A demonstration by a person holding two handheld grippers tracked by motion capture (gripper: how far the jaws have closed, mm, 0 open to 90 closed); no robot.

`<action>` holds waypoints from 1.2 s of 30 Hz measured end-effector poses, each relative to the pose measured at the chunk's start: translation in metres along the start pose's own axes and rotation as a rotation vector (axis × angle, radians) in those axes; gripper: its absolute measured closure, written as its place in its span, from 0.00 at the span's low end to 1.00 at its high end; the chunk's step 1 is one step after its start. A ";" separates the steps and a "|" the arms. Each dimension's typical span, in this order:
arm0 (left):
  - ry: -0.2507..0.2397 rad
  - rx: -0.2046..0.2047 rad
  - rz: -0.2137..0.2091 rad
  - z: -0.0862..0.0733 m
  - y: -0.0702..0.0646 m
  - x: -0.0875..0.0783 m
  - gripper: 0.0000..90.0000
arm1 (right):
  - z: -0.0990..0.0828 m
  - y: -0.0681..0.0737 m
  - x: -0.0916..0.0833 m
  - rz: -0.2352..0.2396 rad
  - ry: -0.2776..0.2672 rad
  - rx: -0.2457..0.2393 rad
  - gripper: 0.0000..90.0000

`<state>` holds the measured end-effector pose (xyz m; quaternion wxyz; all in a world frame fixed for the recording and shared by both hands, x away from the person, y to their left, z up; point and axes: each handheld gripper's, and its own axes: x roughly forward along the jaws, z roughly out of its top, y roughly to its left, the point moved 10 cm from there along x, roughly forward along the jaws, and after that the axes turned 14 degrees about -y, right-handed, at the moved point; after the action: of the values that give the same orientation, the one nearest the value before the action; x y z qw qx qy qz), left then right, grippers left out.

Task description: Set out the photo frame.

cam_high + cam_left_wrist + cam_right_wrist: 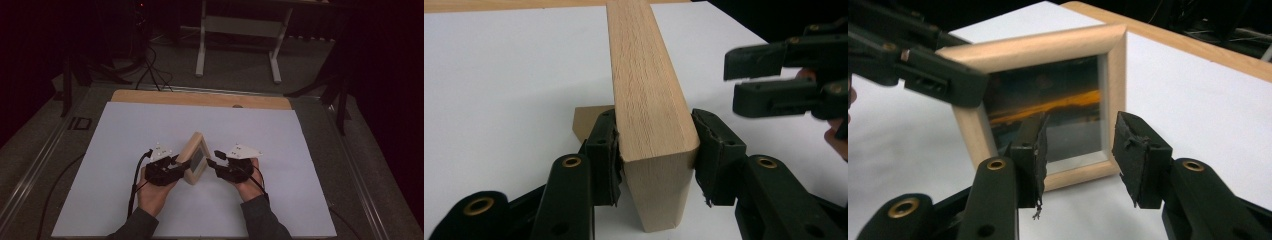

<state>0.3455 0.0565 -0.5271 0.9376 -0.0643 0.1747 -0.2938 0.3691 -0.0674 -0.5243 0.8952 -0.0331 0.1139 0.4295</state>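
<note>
Here the white sheet (125, 150) lies bare toward every edge, with wide room at 9 and 3 o'clock. One wooden picture frame (194, 158) stands at its centre between two grippers. The left gripper (655, 150), at the frame's 8 o'clock, clamps its side edge. The right gripper (1079, 150), at 4 o'clock, faces the glass, jaws apart, holding nothing.

Dim room, perhaps white-legged bench (239, 30).

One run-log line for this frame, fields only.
left gripper: shut on frame edge | right gripper: open, facing glass | frame: upright on white sheet
</note>
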 end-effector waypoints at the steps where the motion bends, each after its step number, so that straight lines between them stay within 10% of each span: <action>1: 0.001 0.006 -0.002 0.000 -0.001 0.000 0.64 | 0.001 -0.002 -0.001 -0.004 -0.005 0.004 0.62; 21: 0.002 0.138 -0.054 -0.003 -0.019 0.001 0.67 | 0.015 -0.015 -0.012 -0.041 -0.049 0.020 0.64; 36: -0.017 0.230 -0.078 -0.007 -0.033 -0.001 0.67 | 0.026 -0.020 -0.019 -0.055 -0.083 -0.001 0.88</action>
<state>0.3247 0.0294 -0.5264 0.9282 0.0343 0.1291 -0.3473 0.3772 -0.0903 -0.4954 0.9107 -0.0188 0.0753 0.4058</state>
